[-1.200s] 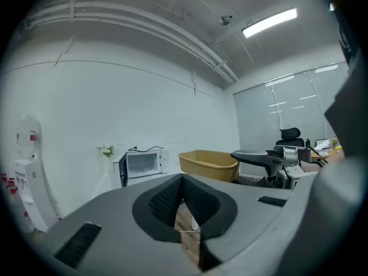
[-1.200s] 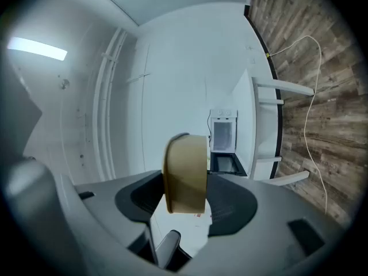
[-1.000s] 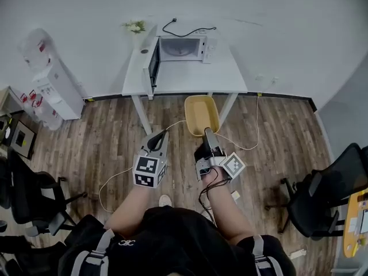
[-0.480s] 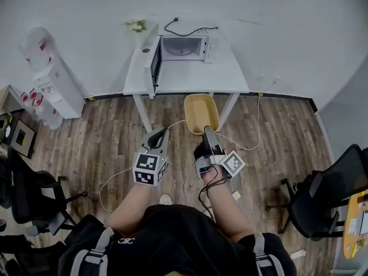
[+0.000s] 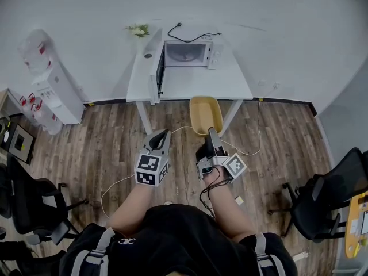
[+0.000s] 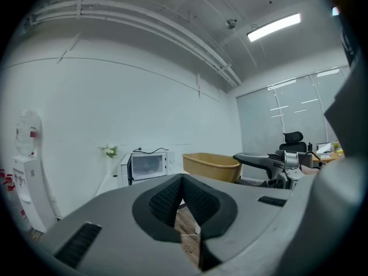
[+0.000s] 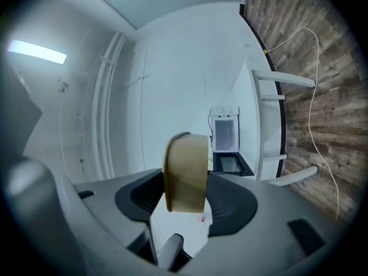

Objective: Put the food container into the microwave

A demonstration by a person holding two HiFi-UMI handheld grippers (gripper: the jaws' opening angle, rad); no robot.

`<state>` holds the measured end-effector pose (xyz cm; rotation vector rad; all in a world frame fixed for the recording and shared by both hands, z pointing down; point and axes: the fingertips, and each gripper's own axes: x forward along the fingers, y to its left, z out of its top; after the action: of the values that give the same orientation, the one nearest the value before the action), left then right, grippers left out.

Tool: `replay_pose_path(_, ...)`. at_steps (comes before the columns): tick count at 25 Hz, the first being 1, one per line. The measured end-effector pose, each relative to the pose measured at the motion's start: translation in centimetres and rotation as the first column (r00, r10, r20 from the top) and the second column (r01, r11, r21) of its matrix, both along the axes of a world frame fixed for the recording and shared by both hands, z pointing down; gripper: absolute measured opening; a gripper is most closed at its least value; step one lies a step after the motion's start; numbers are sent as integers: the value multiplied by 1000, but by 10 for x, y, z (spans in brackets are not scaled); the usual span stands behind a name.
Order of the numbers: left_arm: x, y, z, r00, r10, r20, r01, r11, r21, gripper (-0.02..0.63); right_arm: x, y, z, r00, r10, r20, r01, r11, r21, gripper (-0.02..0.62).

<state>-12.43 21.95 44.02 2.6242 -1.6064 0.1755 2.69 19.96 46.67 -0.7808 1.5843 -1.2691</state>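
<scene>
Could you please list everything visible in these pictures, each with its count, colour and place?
microwave: one, white, door open, on the table
table: one, white, against the wall
food container: one, yellow, in the right gripper
flowers: one bunch, pale, left of the microwave
water dispenser: one, white, left of the table
office chairs: at least two, black, left and right edges
wooden floor: brown, below the table
left gripper: one, grey, shut, empty
right gripper: one, grey, shut on the food container

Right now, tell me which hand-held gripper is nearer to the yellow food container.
Right. The right hand-held gripper clamps the near rim of the food container; the left hand-held gripper, shut and empty, is apart from it on its left.
</scene>
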Motion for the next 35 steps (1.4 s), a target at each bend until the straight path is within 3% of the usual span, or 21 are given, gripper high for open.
replay_pose_path(7,-30,-20,9,999,29,-14,-29,1000,0,2,-29,-14,1,999,37,17,-37,999,18,232)
replay_pose_path(16,-39,-51,16,999,48,-22,-48,999,-8,2,-39,-45,1,999,32,13,-33,998,47,232)
replay_pose_path(26,-21,-141,21,999,32,-6,-32,999,-17,2,-16,-138,7,999,21,26,-23,998,52,232)
replay_pose_path(35,22,-234,28,999,31,-22,-32,999,-30,2,26,-236,15,1000,15,23,-16,999,46,232)
